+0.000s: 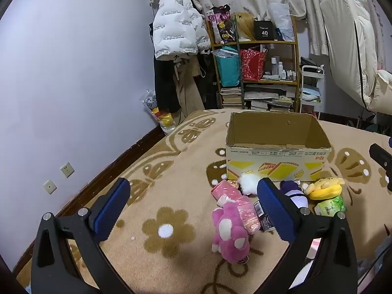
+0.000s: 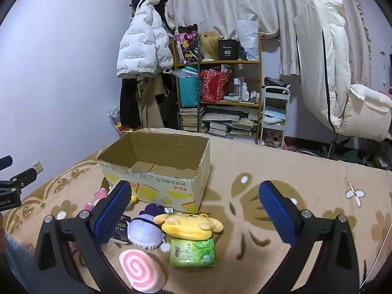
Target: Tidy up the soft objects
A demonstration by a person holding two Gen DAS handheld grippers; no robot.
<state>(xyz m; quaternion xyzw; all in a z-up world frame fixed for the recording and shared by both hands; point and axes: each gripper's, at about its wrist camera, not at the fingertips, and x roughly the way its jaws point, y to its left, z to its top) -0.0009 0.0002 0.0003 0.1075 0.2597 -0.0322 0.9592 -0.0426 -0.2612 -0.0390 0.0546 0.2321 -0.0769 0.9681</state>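
The open brown cardboard box (image 1: 278, 147) is sitting empty on the beige flowered bed blanket (image 1: 171, 196), soft toys lying before it. The pink plush toy (image 1: 230, 235) is showing fully only in the left view; the pink-swirl cushion (image 2: 142, 273) only in the right. The left tool (image 1: 193, 210) and right tool (image 2: 194, 212) are gaping wide, gripping nothing.

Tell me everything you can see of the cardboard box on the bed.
The cardboard box is a rectangular carton of brown corrugated card, open at the top with no flaps standing. Nothing shows inside it; only the bare folded bottom flaps are visible. Its pale outside carries yellow pictures and red print, which looks upside down. The top rim is rough and slightly torn. It stands upright on the tan flowered blanket, behind the soft toys. A white fluffy toy lies against its front wall. No hand-held gripper touches it.
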